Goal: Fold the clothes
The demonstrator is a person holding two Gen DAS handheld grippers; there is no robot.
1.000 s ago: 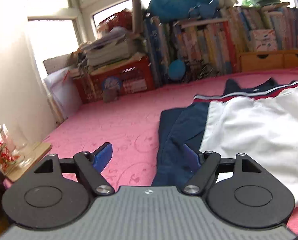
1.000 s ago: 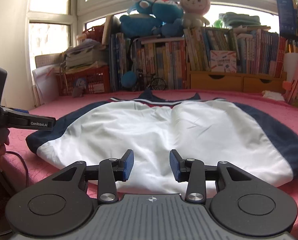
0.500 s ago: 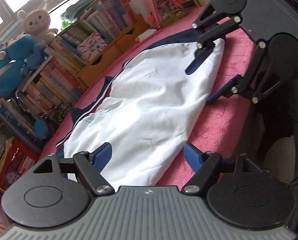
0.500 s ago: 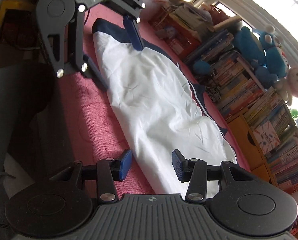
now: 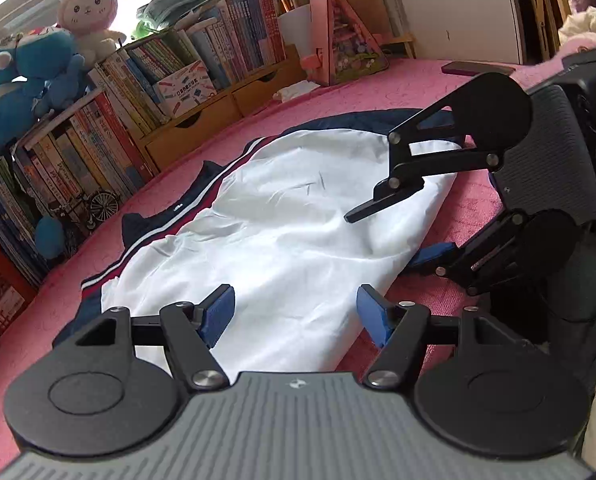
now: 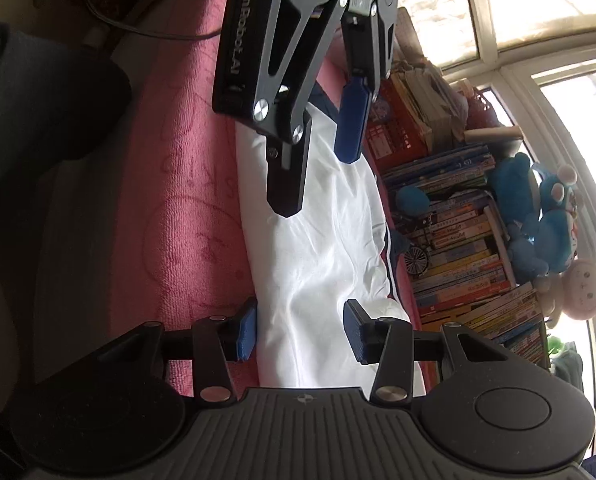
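A white jacket (image 5: 282, 232) with navy sleeves and a red-striped collar lies flat on the pink bed cover (image 5: 450, 92). My left gripper (image 5: 296, 314) straddles the jacket's near hem at one end, and its jaws are closing. The white cloth lies between the blue pads (image 5: 218, 312), which do not press on it. My right gripper (image 6: 301, 332) is rolled on its side at the other end of the hem. Its jaws are closing too, with the hem of the jacket (image 6: 318, 264) between them, unpinched. Each view shows the other gripper: right gripper (image 5: 398, 232), left gripper (image 6: 318, 152).
Along the far side of the bed runs a bookshelf (image 5: 110, 128) with plush toys (image 5: 30, 76) on top, wooden drawers (image 5: 202, 120), a pink triangular box (image 5: 346, 40) and a red crate (image 6: 394, 136). A phone (image 5: 474, 67) lies on the cover. Dark clothing (image 6: 38, 92) borders the near edge.
Both grippers have rolled and swung round to face each other along the jacket's near hem. Both pairs of jaws now stand narrower around the cloth.
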